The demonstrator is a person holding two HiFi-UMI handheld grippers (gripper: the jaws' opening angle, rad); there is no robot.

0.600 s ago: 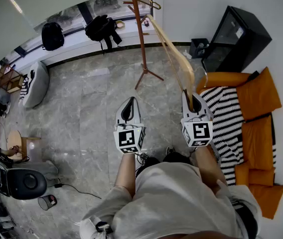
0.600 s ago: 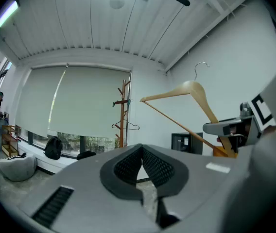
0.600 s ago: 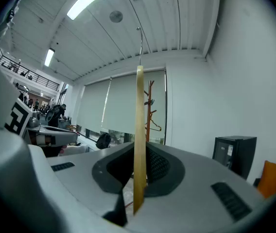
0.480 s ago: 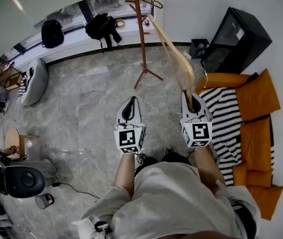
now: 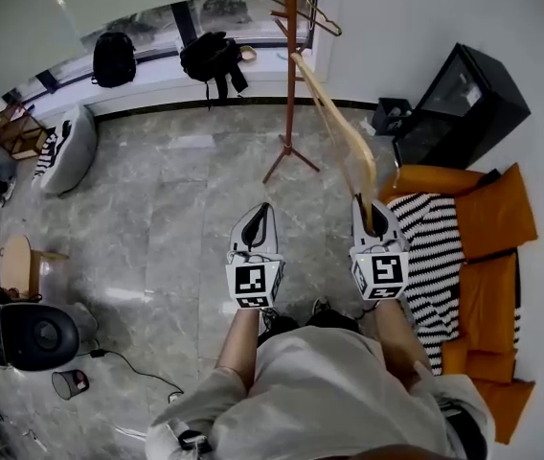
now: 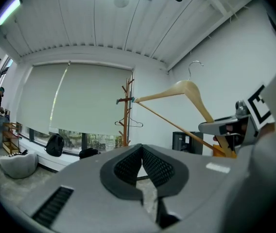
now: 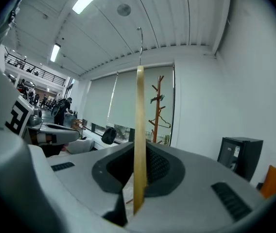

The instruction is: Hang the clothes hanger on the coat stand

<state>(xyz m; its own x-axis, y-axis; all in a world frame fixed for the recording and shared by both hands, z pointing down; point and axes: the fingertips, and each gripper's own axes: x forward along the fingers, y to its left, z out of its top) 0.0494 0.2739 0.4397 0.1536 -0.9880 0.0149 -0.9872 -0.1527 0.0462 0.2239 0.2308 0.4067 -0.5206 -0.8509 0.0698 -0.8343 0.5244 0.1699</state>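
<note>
A wooden clothes hanger [image 5: 344, 132] stands up out of my right gripper [image 5: 367, 209], which is shut on its lower end. In the right gripper view the hanger [image 7: 140, 130] runs edge-on between the pads, with its metal hook at the top. The brown coat stand [image 5: 291, 75] rises ahead on the floor, and the hanger's far tip lies close beside its pole. A thin wire hanger [image 5: 303, 10] hangs on the stand. My left gripper [image 5: 262, 211] hovers left of the right one, shut and empty [image 6: 142, 149]. From the left gripper view I see the hanger [image 6: 186, 89] and the stand [image 6: 127, 110].
An orange sofa [image 5: 502, 209] with a striped cloth [image 5: 435, 247] is at the right, and a black cabinet [image 5: 464, 94] stands behind it. Two black backpacks [image 5: 213, 57] sit on the window ledge. A grey beanbag [image 5: 69, 147] and a black chair [image 5: 33, 338] are at the left.
Both grippers sit slightly lower in the view. The hanger's far tip now lies closer to the stand's pole. The grip on the hanger is unchanged.
</note>
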